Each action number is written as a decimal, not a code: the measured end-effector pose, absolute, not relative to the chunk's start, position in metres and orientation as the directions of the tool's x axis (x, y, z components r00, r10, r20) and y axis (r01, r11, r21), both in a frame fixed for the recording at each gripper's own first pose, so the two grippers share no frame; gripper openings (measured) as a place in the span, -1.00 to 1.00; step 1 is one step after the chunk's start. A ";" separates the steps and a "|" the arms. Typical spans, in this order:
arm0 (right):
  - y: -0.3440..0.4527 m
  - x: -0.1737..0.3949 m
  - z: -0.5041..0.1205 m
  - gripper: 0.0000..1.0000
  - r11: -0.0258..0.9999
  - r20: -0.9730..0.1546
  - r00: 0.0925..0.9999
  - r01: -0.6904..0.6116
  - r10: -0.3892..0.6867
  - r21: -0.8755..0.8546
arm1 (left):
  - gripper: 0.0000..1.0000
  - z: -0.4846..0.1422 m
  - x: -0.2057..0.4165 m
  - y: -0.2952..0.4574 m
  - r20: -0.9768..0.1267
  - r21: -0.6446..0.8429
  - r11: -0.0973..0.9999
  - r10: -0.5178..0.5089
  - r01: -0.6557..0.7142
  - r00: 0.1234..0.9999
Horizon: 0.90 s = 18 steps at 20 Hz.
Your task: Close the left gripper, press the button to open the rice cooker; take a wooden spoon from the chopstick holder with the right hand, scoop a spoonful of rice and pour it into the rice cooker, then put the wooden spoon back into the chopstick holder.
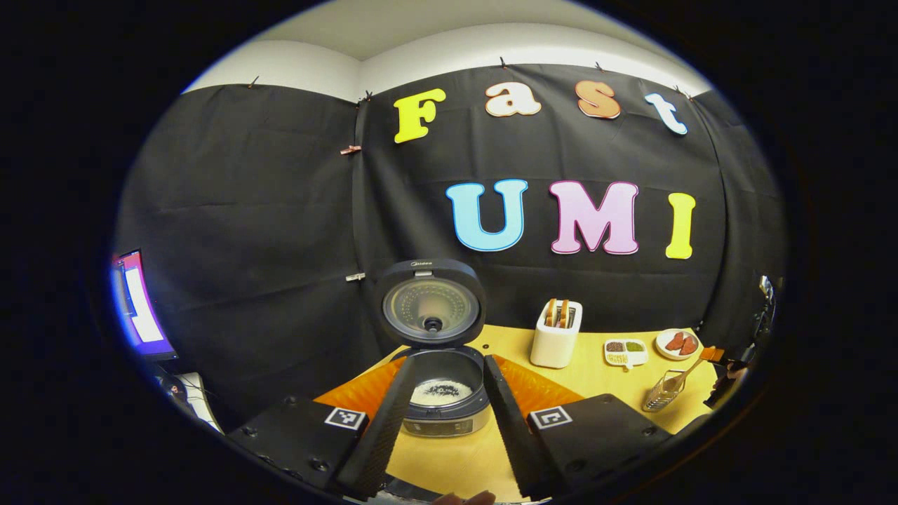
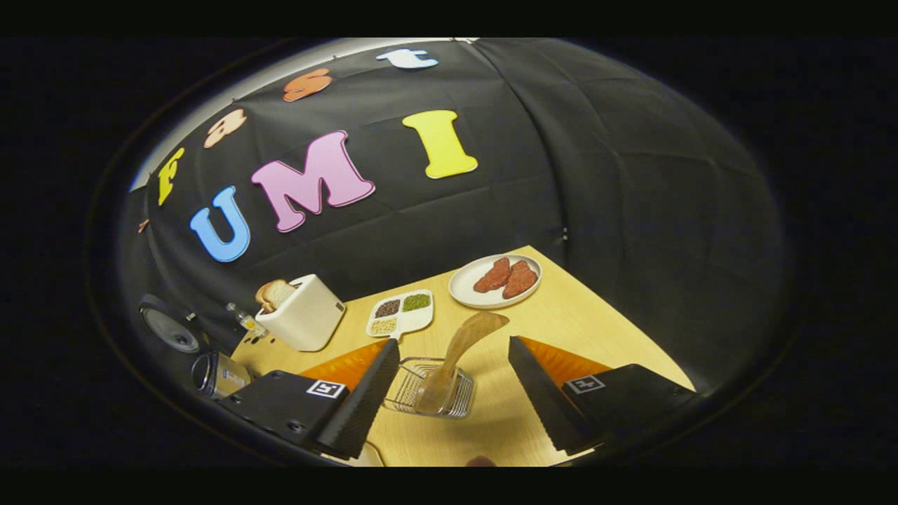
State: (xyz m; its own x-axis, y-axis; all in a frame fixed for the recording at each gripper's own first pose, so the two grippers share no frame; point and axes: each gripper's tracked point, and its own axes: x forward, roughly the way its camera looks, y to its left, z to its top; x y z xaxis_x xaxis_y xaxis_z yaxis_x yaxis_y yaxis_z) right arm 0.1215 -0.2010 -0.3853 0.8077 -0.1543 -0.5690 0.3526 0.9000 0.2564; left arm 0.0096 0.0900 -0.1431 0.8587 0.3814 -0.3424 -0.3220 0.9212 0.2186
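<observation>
Rice cooker (image 1: 440, 393) first: in the left gripper view it sits on the wooden table (image 1: 456, 459) straight ahead of my left gripper (image 1: 440, 379), its lid (image 1: 431, 303) standing upright behind the pot, and white rice with a dark patch on top lies inside the bowl. My left fingers are spread wide, one on either side of the cooker, and I cannot tell whether they touch it. To the right of the cooker stands a white toaster (image 1: 556, 334) with bread in its slots, then farther right a small divided dish (image 1: 626, 351) of grains and a plate (image 1: 678, 344) of reddish pieces. Nearer me than that dish stands the wire chopstick holder (image 1: 662, 394), with the wooden spoon (image 1: 684, 372) leaning out of it; my other gripper is a dark shape at the edge just beyond. In the right gripper view the chopstick holder (image 2: 431, 387) lies between the fingers of my right gripper (image 2: 456, 375), which are wide apart and hold nothing. The wooden spoon (image 2: 464, 347) rests in the holder, tilted, its broad end pointing up toward the plate (image 2: 495, 281). Left of the holder are the divided dish (image 2: 401, 313) and the toaster (image 2: 303, 312), and the rice cooker (image 2: 219, 374) sits at the far left edge.
</observation>
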 end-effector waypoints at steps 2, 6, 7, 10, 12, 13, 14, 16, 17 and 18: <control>-0.198 0.131 -0.407 0.94 0.884 -0.596 0.792 0.364 -0.129 0.292 | 0.41 -0.142 0.005 0.086 -0.347 0.240 0.914 0.395 -0.327 0.850; -0.199 0.148 -0.427 0.60 0.846 -0.615 0.782 0.395 -0.104 0.359 | 0.41 -0.136 0.001 0.076 -0.355 0.273 0.906 0.407 -0.323 0.842; -0.195 0.149 -0.431 0.60 0.839 -0.623 0.777 0.394 -0.087 0.375 | 0.41 -0.133 0.001 0.075 -0.348 0.279 0.904 0.410 -0.325 0.843; -0.196 0.152 -0.434 -0.13 0.836 -0.629 0.773 0.398 -0.084 0.378 | 0.41 -0.136 -0.003 0.076 -0.358 0.271 0.903 0.416 -0.333 0.836; -0.193 0.155 -0.433 -0.55 0.839 -0.629 0.773 0.392 -0.079 0.377 | 0.41 -0.142 -0.006 0.079 -0.375 0.248 0.904 0.420 -0.348 0.826; -0.190 0.149 -0.428 -0.55 0.842 -0.629 0.774 0.388 -0.076 0.375 | 0.41 -0.145 -0.006 0.080 -0.383 0.231 0.905 0.422 -0.357 0.822; -0.188 0.147 -0.426 -0.59 0.842 -0.631 0.773 0.384 -0.069 0.378 | 0.41 -0.146 -0.008 0.081 -0.387 0.219 0.905 0.424 -0.365 0.819; -0.184 0.145 -0.424 -0.66 0.834 -0.638 0.768 0.383 -0.050 0.396 | 0.41 -0.146 -0.009 0.083 -0.383 0.215 0.905 0.424 -0.368 0.820; -0.183 0.145 -0.424 -0.66 0.836 -0.642 0.765 0.382 -0.046 0.395 | 0.41 -0.144 -0.010 0.084 -0.376 0.218 0.905 0.423 -0.365 0.824; -0.182 0.143 -0.421 -0.71 0.842 -0.640 0.767 0.376 -0.047 0.387 | 0.41 -0.142 -0.010 0.084 -0.371 0.219 0.907 0.418 -0.360 0.829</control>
State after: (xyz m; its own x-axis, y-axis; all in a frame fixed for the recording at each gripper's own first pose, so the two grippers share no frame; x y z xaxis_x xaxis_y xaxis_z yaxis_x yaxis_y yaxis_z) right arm 0.1430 -0.1816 -0.4211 0.7666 -0.0474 -0.6404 0.3755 0.8420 0.3872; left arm -0.0096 0.0837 -0.1425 0.8291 0.4184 -0.3708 -0.3596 0.9070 0.2193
